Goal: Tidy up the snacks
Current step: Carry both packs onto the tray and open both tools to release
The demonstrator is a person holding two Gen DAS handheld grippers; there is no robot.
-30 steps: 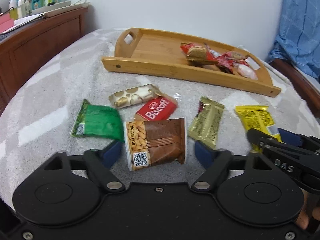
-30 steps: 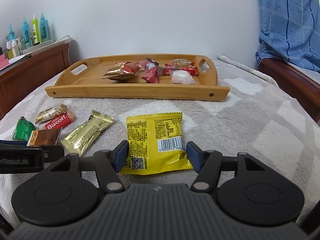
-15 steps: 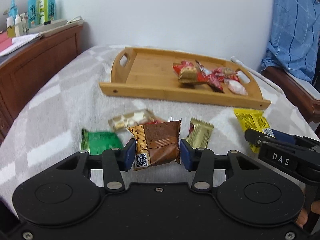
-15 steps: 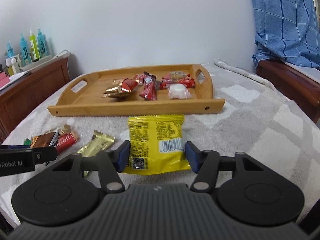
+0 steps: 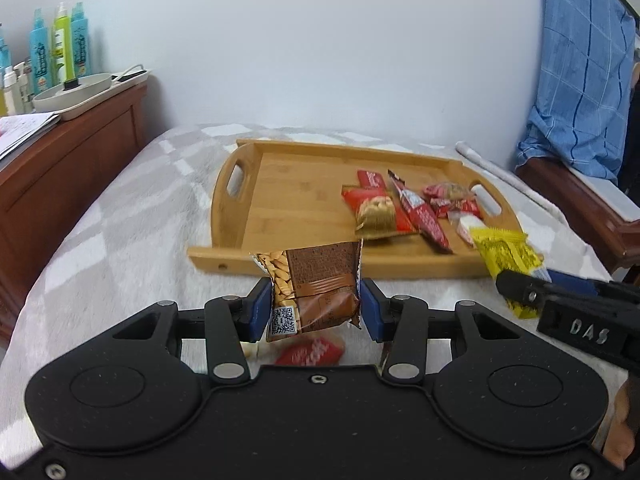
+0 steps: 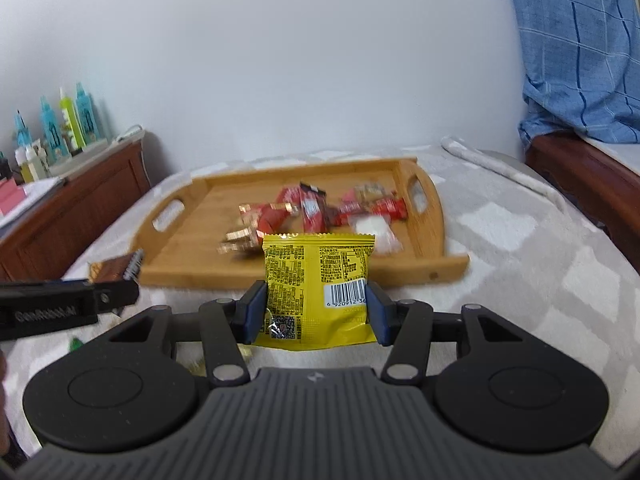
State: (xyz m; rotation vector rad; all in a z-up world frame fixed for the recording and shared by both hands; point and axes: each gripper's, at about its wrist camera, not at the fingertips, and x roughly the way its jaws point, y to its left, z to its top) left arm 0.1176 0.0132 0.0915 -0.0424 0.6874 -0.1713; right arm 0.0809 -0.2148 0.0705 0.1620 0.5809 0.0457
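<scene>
Both packets are off the blanket [image 5: 120,216] and short of the tray [image 5: 296,200]. My left gripper [image 5: 312,308] has its fingers [image 5: 260,308] closed on the brown peanut packet [image 5: 316,284], pinched across its width, long axis standing up and slightly tilted. My right gripper [image 6: 316,312] is clamped the same way on the yellow packet [image 6: 320,280], upright, barcode facing me.

The tray lies straight ahead of both, long side toward me. By my judgement the right gripper is nearer its right half, where the red wrappers [image 6: 308,208] already crowd; the left faces the bare wooden half.

Materials: crinkly foil-plastic film, flat pillow shapes, likely to buckle under the pinch. The tray is smooth bamboo with a low rim and cut-out handles [image 5: 236,176]. The blanket is plush, grey-white checked. A red biscuit packet [image 5: 312,354] lies below the left fingers.
</scene>
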